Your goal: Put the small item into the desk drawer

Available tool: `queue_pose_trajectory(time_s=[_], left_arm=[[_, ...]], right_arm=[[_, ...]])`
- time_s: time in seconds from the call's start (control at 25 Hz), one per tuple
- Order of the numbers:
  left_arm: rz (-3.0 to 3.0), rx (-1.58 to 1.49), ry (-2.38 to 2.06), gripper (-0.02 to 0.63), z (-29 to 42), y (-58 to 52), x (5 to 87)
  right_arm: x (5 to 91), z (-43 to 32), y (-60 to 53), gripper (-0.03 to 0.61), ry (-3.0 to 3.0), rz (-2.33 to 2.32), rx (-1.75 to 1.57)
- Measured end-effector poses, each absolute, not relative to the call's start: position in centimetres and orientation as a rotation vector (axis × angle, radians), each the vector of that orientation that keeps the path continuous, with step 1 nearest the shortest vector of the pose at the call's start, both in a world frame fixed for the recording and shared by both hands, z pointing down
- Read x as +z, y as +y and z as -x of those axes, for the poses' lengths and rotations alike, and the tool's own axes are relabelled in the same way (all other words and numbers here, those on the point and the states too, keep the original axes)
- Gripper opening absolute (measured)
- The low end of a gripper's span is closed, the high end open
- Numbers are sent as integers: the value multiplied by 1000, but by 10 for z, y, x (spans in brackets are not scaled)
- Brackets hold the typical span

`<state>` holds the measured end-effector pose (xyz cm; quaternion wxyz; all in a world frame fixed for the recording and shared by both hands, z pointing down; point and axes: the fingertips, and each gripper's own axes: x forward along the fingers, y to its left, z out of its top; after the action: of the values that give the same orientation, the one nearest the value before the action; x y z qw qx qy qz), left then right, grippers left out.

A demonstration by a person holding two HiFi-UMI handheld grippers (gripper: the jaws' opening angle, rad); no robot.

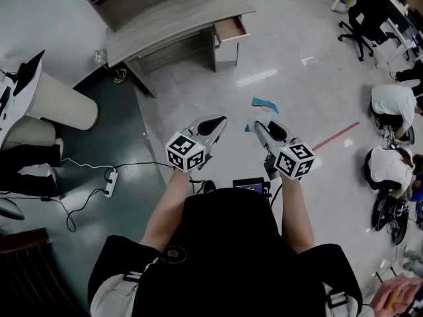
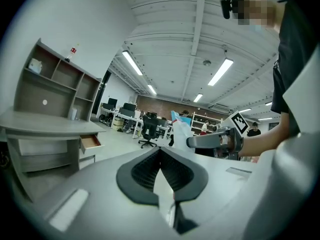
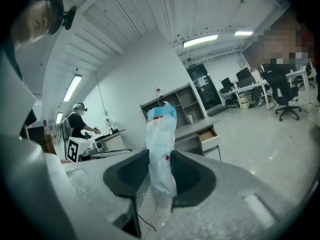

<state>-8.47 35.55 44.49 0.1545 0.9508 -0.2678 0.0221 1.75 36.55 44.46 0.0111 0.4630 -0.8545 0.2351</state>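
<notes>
Person standing on pale glossy floor (image 1: pixel 297 78), one hand-held gripper in each hand, both held out in front at about the same height, near each other but apart.

Right hand-held gripper (image 3: pixel 161 158): jaws clamped on the lower part of a white plastic packet with blue top edge and small red cross (image 3: pixel 161 126). Packet stands upright out of the jaws, top end free above them, pads pressed against both sides.

Left hand-held gripper (image 2: pixel 160 151): jaws closed tip to tip, nothing between them.

Grey curved table (image 1: pixel 178 22) well apart from the person, at the far end of the floor. Its small drawer with wood-coloured inside (image 1: pixel 231 28) is pulled out at the right end; contents too small to tell. Grey open shelf unit (image 2: pixel 60 84) stands behind the table.

White power strip with cable (image 1: pixel 110 177) lies on the dark green floor patch to the person's left. Black office chair (image 1: pixel 360 22) far right.
</notes>
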Motion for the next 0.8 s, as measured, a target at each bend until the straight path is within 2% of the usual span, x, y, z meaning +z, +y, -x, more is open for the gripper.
queue_pose_trajectory(time_s=[0.52,0.8], left_arm=[[-2696,66,-762,2,71,366,452],[-2683,100,-786,2,42,368,458]], right_arm=[[451,-32,374,141,-2675,-1433,770],[453,-64,374,141,-2695,-1419,796]])
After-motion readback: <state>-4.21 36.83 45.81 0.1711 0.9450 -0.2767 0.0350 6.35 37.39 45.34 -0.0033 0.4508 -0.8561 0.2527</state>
